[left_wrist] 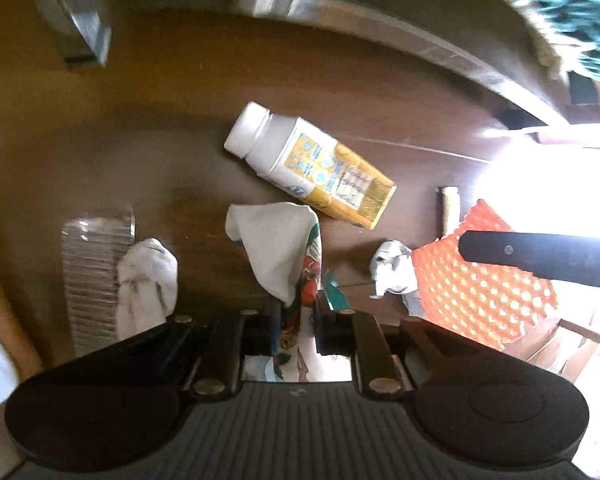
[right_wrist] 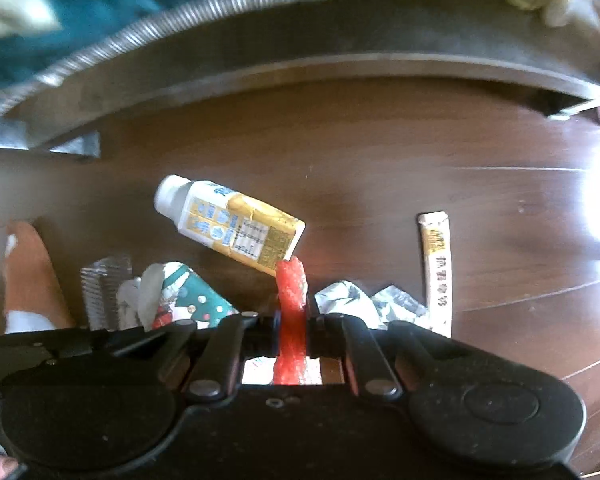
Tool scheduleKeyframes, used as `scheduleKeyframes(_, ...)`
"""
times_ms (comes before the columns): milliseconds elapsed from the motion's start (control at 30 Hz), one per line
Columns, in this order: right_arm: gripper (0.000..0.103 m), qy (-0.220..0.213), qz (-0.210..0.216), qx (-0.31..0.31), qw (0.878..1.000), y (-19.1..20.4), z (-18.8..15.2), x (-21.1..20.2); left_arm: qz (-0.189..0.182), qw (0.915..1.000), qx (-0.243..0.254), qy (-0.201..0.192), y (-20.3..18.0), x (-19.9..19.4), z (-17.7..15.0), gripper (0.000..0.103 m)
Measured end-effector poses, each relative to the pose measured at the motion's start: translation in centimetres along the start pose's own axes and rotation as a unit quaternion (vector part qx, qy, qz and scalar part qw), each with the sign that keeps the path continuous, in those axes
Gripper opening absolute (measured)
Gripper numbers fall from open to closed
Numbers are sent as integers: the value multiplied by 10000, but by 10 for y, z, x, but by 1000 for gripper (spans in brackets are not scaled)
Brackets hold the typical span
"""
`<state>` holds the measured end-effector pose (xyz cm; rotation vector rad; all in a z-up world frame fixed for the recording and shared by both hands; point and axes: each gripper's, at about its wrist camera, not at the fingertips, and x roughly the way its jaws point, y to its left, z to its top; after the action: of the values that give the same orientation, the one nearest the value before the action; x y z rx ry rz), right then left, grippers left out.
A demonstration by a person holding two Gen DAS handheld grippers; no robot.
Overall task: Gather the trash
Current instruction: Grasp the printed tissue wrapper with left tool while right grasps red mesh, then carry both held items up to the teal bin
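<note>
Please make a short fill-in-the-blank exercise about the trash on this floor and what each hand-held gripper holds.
1. The left hand-held gripper is shut on a printed ____.
2. The right hand-held gripper is shut on an orange ____ net.
3. The drink carton lies on its ____.
4. Its cap is ____.

Answers: wrapper; foam; side; white

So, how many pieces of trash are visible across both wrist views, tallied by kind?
Yellow-and-white drink carton: 1
Printed paper wrapper: 1
Orange perforated foam net: 1
Crumpled white tissue: 1
Crumpled silver-white foil wrapper: 1
Clear ribbed plastic cup: 1
Narrow stick sachet: 1
Total: 7
</note>
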<state>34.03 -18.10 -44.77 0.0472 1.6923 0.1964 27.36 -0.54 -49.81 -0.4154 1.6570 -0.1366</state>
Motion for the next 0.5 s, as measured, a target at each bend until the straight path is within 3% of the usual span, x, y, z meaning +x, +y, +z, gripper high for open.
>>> scheduleKeyframes(300, 8, -811, 191, -148, 9964, 12, -36, -97, 46, 9979, 362, -538, -18, -97, -21, 15)
scheduleKeyframes(500, 9, -1612, 465, -164, 9857, 14, -77, -181, 249, 9896, 856, -1128, -34, -165, -56, 15)
